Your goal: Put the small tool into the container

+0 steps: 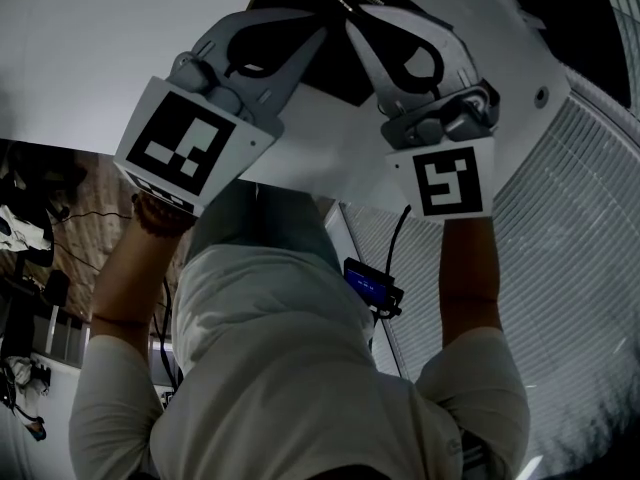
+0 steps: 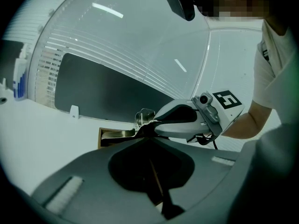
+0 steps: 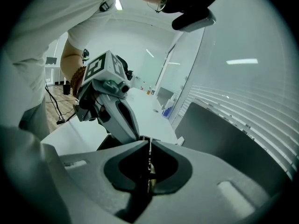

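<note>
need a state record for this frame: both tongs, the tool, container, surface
left tongs: jaws together, tips just above the container's near edge
right tongs: jaws together, tips meeting the left tongs' tips
small metal piece: shiny wire loop at the joined tips; cannot tell which tongs hold it
container: brass-coloured open box, standing on the table
table: white
status: metal piece appears to be outside the container

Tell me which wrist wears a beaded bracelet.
The left wrist, at the head view's left: a beaded bracelet circles it, while the right wrist is bare.
</note>
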